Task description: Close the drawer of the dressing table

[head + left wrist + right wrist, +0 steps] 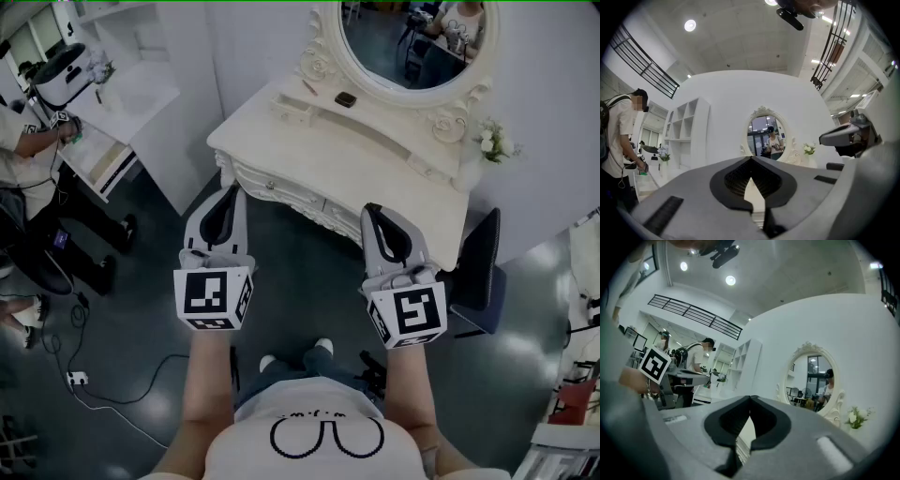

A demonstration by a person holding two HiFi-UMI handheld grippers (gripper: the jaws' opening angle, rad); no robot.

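the left gripper (228,194) and the right gripper (374,212) are held side by side, each with its jaws clenched together on nothing (tips meeting in both gripper views). both are pointed at the carved front of the white ornate dressing table with an oval mirror (375,169), just short of it, where the drawer with a small knob (274,186) is set below the tabletop, nearer the left gripper.

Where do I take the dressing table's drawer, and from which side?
Go for the small knob on the carved drawer front, coming straight in from the person's side, since that face looks toward the person. The left gripper sits nearest; its jaws are shut, so pushing may suffice.
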